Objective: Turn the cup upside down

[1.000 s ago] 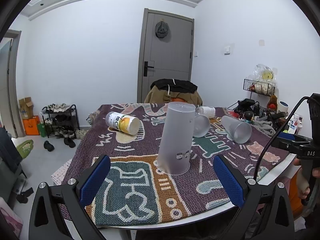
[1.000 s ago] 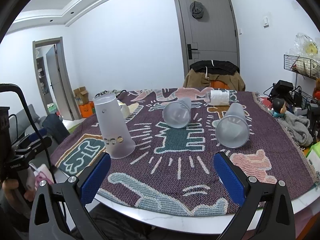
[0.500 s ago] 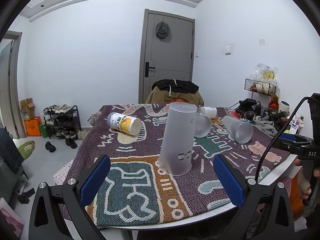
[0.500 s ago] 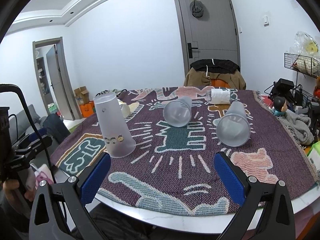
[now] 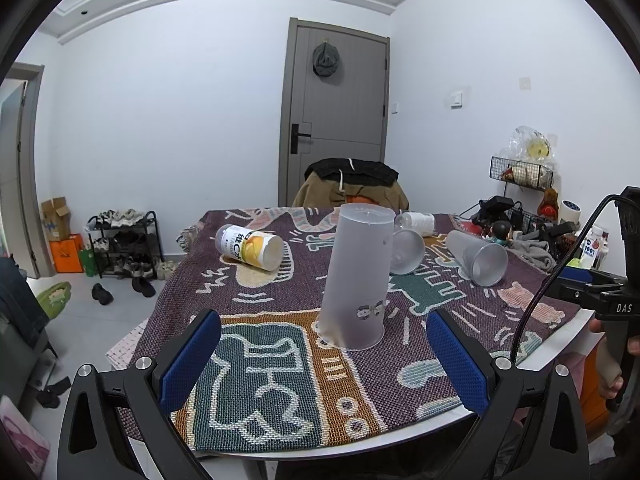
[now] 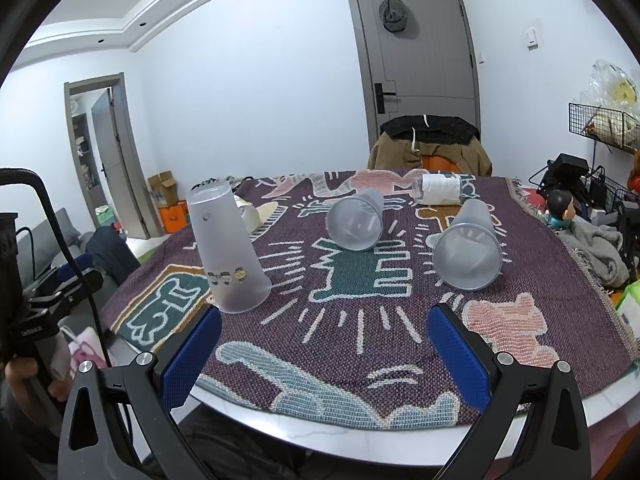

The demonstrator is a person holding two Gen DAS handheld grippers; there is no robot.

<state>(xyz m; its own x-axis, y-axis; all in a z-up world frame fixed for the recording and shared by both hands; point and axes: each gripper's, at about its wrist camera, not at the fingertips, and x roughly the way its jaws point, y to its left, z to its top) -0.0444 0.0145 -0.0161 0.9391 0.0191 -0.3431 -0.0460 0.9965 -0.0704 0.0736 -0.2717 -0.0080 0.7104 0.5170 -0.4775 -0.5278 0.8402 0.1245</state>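
Observation:
A tall frosted cup stands upside down, mouth on the patterned cloth; it also shows in the right wrist view. Two more frosted cups lie on their sides: one in the middle and one to the right. My left gripper is open and empty, just in front of the upturned cup. My right gripper is open and empty near the table's front edge, short of the lying cups.
A yellow-labelled can and a white-labelled jar lie on the cloth. A chair with a jacket stands behind the table. Clutter and a wire rack are at the right; a shoe rack at the left.
Both grippers have drawn back and risen slightly; the cups have not moved. Both grippers stay open.

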